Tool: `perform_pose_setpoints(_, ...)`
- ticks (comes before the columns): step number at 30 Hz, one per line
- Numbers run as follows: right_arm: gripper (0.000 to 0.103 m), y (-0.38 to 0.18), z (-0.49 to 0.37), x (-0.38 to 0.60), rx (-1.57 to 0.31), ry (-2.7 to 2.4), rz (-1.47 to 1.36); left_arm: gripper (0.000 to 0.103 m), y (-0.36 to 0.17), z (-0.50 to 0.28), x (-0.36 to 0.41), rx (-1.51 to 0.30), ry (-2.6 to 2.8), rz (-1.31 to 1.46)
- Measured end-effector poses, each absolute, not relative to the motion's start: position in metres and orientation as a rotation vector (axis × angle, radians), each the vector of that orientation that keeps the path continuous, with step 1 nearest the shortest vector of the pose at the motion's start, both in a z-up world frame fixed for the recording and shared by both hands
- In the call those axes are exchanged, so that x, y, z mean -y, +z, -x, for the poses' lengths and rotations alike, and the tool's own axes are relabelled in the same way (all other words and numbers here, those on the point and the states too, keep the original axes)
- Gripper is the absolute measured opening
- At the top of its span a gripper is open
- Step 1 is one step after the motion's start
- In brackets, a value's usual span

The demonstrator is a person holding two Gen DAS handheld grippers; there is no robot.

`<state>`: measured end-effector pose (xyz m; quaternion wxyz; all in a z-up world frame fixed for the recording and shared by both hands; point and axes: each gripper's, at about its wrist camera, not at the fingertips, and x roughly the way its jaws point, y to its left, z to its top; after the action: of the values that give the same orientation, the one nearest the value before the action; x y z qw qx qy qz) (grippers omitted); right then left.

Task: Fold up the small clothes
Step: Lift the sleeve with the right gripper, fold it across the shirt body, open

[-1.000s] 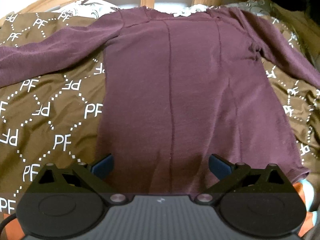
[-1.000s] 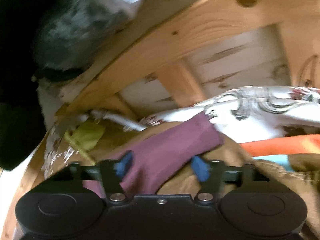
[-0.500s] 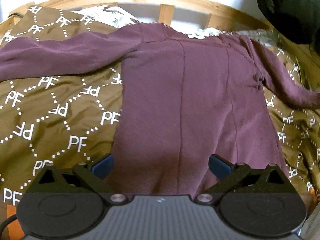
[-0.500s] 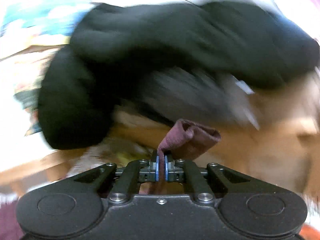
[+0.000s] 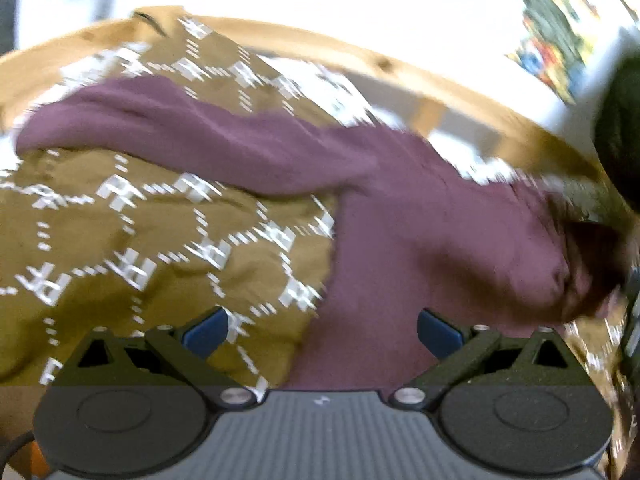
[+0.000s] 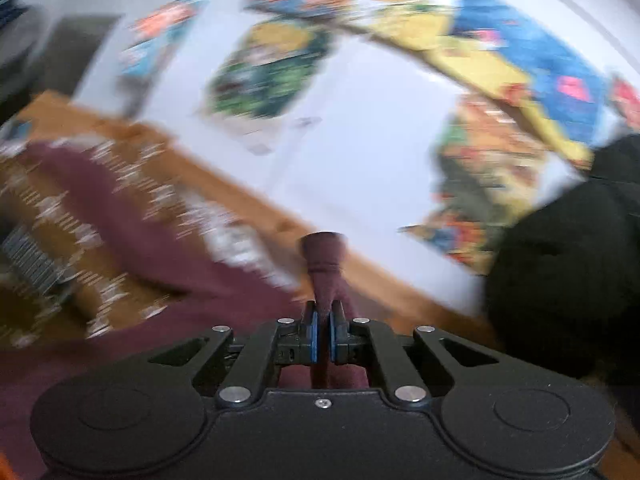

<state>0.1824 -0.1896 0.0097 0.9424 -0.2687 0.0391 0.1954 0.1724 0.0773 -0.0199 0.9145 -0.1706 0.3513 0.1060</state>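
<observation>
Right claw point(image 6: 322, 332): blue pads pressed together on a cuff end of the maroon top point(image 5: 420, 216); the pinched cloth stands up out of the jaws as a narrow roll and also hangs down behind them
Held sleeve point(image 6: 324, 264): lifted off the bed, its tip in front of the wooden bed frame point(image 6: 248, 208) and the white wall
Left claw point(image 5: 322, 330): spread wide, nothing between the blue pads; the left pad point(image 5: 205, 334) sits over the bedspread, the right one over the top's lower body
Maroon top: lies on the brown bedspread point(image 5: 100, 232) with its body running from the bed's far edge toward the left claw; one long sleeve stretches flat to the left in the left wrist view
Top's right side: bunched and raised at the right edge of the left wrist view, blurred, so the fold there cannot be read clearly
Bedspread: brown with a white dotted diamond pattern and letters, covers the bed under the garment
Bed frame: pale wood rail with slats beyond the top's neckline
Wall: white, with colourful posters point(image 6: 264, 76) pinned on it
Dark bundle point(image 6: 568, 280): black soft mass at the right of the right wrist view, what it is cannot be told
</observation>
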Motion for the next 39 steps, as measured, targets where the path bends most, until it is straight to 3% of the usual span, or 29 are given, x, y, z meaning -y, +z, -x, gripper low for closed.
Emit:
perform_pose_setpoints(6,0.005,-0.034,-0.158,0.149,-0.128,0.564,0.614,0.102,-0.015,-0.166,-0.086,-0.630,0.275,0.388)
perform_pose_setpoints(16,0.006,-0.075,-0.143,0.130,-0.266,0.785,0.682,0.102,-0.029,-0.178,-0.081,-0.680,0.267,0.371)
perform_pose_setpoints(19,0.021,-0.081,-0.145,0.136,-0.320,0.802,0.648,0.102,-0.033,-0.182,-0.081,-0.700,0.257,0.373)
perform_pose_setpoints(21,0.044,-0.079,-0.148,0.140,-0.343,0.803,0.614,0.102,-0.035,-0.184,-0.080,-0.704,0.249,0.368)
perform_pose_setpoints(24,0.064,-0.074,-0.155,0.148,-0.367,0.813,0.536,0.102,-0.036,-0.185,-0.079,-0.707,0.244,0.365)
perform_pose_setpoints(30,0.077,-0.062,-0.177,0.167,-0.433,0.763,0.350,0.102,-0.038,-0.187,-0.082,-0.721,0.241,0.381)
perform_pose_setpoints(37,0.077,-0.053,-0.218,0.212,-0.491,0.469,0.104,0.102,-0.037,-0.186,-0.077,-0.734,0.212,0.376)
perform_pose_setpoints(39,0.073,-0.057,-0.230,0.221,-0.518,0.400,0.050,0.102,-0.037,-0.186,-0.075,-0.743,0.205,0.371)
